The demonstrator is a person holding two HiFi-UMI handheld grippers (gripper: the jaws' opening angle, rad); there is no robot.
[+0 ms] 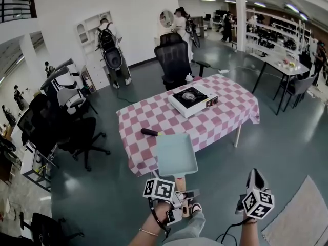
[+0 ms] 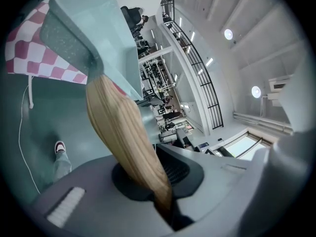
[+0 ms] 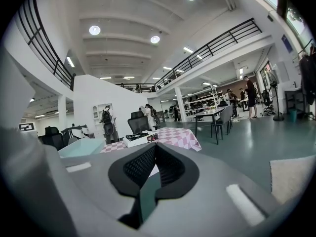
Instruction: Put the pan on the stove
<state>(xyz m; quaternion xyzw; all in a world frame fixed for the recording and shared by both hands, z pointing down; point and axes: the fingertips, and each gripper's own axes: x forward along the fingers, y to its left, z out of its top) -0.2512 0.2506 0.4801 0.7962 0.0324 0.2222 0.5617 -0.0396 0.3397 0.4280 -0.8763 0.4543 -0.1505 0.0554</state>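
A pale teal rectangular pan point(image 1: 176, 155) hangs in the air over the near edge of the checked table point(image 1: 225, 117). Its wooden handle point(image 2: 123, 132) runs back into my left gripper point(image 1: 179, 191), which is shut on it. In the left gripper view the pan point(image 2: 94, 38) tilts up at the top left. A white portable stove point(image 1: 192, 99) with a black burner sits at the table's far side, apart from the pan. My right gripper point(image 1: 254, 176) hovers low to the right of the table, shut with nothing in it. The right gripper view shows the stove point(image 3: 140, 138) and pan point(image 3: 79, 147) ahead.
A black-handled tool point(image 1: 149, 132) lies on the cloth left of the pan. A black office chair point(image 1: 174, 60) stands behind the table and more chairs point(image 1: 66, 127) stand to the left. A long desk point(image 1: 279, 63) is at the back right, a rug point(image 1: 302, 214) near right.
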